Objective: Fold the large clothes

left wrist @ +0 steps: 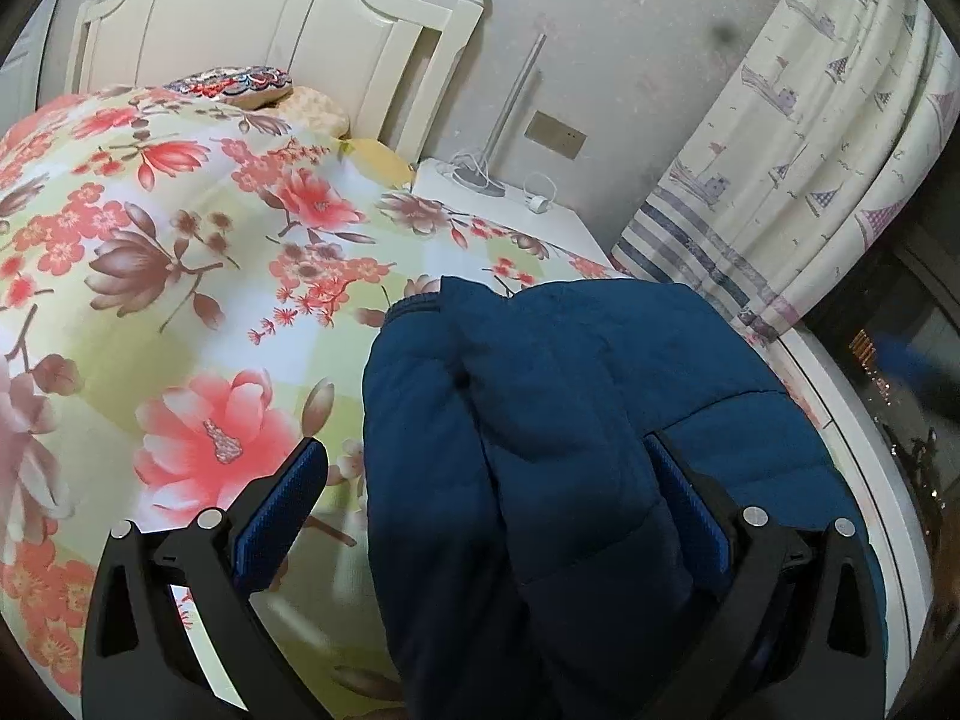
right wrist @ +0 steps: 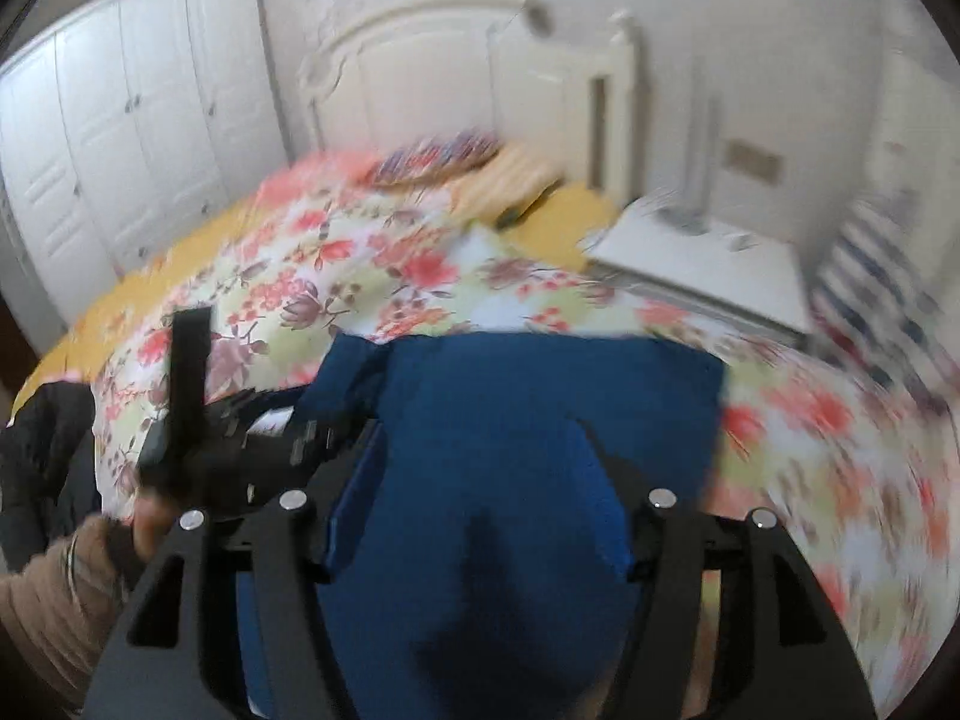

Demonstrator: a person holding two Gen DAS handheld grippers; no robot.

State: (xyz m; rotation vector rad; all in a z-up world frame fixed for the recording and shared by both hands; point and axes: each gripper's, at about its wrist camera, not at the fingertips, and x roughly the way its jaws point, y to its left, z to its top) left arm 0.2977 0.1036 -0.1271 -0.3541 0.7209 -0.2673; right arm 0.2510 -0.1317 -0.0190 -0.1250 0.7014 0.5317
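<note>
- Jacket [left wrist: 570,420], blue and padded, is lying partly folded on the floral quilt [left wrist: 180,252] near the bed's edge, with a ribbed cuff showing at its far end.
- Left gripper [left wrist: 486,468] is hovering over the jacket with its fingers [left wrist: 282,510] spread wide, one over the quilt and one over the fabric; they are gripping nothing, probably so as to straddle a folded edge before closing.
- Right gripper [right wrist: 480,456] is sitting over the jacket's near part with its fingers either side of a blue bulge; the view is blurred, so whether they are pinching cannot be told.
- Person's hand [right wrist: 150,516], in a tan sleeve, is carrying the left gripper just beside the jacket.
- Bed is backing onto a cream headboard [left wrist: 240,30], with a white nightstand [left wrist: 480,192], a boat-print curtain [left wrist: 810,150] and white wardrobes [right wrist: 132,108] standing around it.
</note>
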